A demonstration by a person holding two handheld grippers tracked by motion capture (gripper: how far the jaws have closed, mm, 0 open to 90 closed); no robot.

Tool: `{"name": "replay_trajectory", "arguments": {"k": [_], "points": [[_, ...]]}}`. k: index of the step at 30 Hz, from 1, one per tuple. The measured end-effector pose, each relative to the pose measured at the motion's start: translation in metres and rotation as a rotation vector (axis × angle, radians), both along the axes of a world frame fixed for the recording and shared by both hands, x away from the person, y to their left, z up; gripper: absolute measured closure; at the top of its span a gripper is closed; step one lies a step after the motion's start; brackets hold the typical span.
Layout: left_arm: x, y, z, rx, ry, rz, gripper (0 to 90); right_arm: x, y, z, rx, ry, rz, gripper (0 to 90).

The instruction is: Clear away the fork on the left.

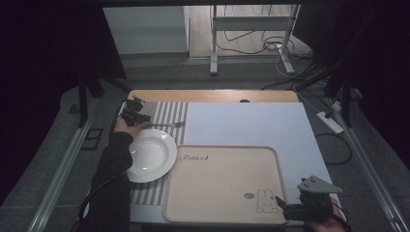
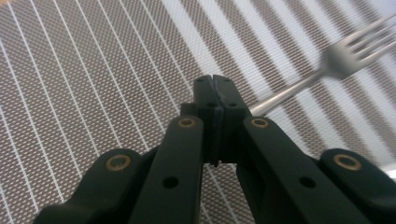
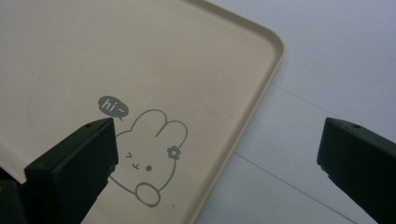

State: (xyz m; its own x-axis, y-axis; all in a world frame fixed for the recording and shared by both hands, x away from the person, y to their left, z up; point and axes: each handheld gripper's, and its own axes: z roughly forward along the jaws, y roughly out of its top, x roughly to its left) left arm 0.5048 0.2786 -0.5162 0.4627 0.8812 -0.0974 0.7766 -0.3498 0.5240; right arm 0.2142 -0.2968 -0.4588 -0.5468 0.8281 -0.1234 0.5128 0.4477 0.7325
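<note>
A metal fork (image 1: 167, 125) lies on a grey striped placemat (image 1: 164, 110) at the table's far left, tines to the right. My left gripper (image 1: 137, 116) is shut on the fork's handle end. In the left gripper view the jaws (image 2: 215, 81) are pressed together, and the fork (image 2: 345, 56) runs out from them up to the right over the placemat (image 2: 93, 70). A white deep plate (image 1: 151, 154) sits just in front of it. My right gripper (image 1: 286, 205) hangs open over the near right corner of a beige rabbit tray (image 1: 222, 179), with nothing between its fingers (image 3: 219, 135).
The tray (image 3: 70, 56) rests on a white sheet (image 1: 241, 121) that covers most of the wooden table (image 1: 212, 95). The sheet (image 3: 336, 56) lies bare to the right of the tray. A power strip (image 1: 330, 122) and cables lie on the floor at right.
</note>
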Motion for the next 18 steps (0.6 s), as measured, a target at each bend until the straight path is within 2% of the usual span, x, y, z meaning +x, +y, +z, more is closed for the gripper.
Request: {"name": "replay_trajectory", "arguments": {"k": [3, 8, 11, 18], "points": [[0.005, -0.001, -0.001, 0.033, 0.005, 0.006, 89.0, 0.000, 0.000, 0.000, 0.000, -0.001, 0.001, 0.0], [0.011, -0.002, -0.005, 0.117, 0.046, 0.013, 89.0, 0.000, 0.000, 0.000, 0.001, -0.004, 0.005, 0.0], [0.009, 0.001, -0.006, 0.087, 0.053, 0.024, 89.0, -0.001, 0.000, 0.000, 0.001, -0.005, 0.005, 0.0], [-0.008, 0.003, -0.004, 0.083, 0.085, -0.009, 89.1, -0.002, 0.001, 0.000, -0.010, -0.006, 0.011, 0.0]]}}
